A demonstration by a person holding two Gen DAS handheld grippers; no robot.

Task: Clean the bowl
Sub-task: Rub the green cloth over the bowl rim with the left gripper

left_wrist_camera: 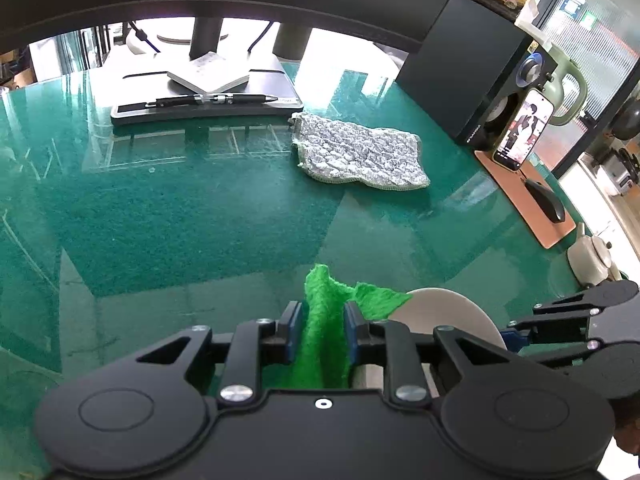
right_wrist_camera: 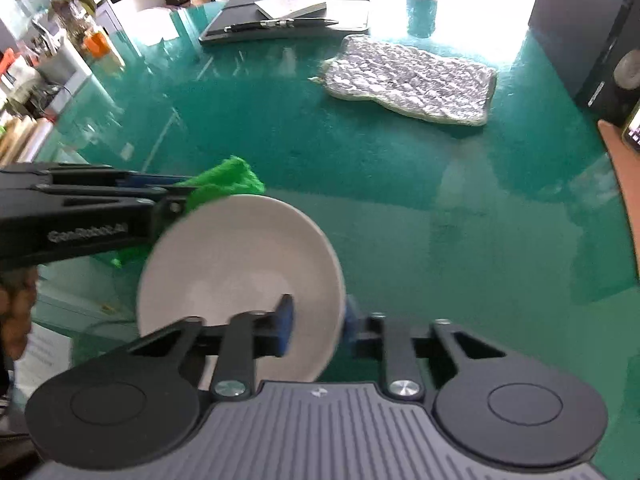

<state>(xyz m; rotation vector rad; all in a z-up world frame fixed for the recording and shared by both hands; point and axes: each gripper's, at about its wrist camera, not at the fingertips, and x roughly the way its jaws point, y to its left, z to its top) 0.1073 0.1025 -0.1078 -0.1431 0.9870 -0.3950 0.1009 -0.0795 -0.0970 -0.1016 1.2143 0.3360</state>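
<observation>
Nearest the right wrist camera, the right hand-held gripper (right_wrist_camera: 316,330) is clamping the rim of the white bowl (right_wrist_camera: 240,280), one blue pad inside the wall and one outside, and is holding the bowl tilted on its side above the green desk (right_wrist_camera: 440,220), not resting on it. The bowl's inside is looking plain and pale here, with no obvious dirt (though blur and glare are leaving that unsettled).

Just beyond the bowl's far rim, the left hand-held gripper (left_wrist_camera: 322,334) is pinching a bright green cloth (left_wrist_camera: 324,320) between its pads, and the cloth is sitting against or just behind the bowl's upper left edge; whether it is actually touching the rim is hard to tell. In the left wrist view the cloth is bunching up past the fingertips with the bowl's curve showing just to its right.

This is fitting either a cloth arriving at the bowl or one coming off it after wiping, so how much cleaning is left cannot be judged.

Further back, a grey quilted cloth (right_wrist_camera: 412,80) is lying flat on the desk, well apart from both grippers.
</observation>
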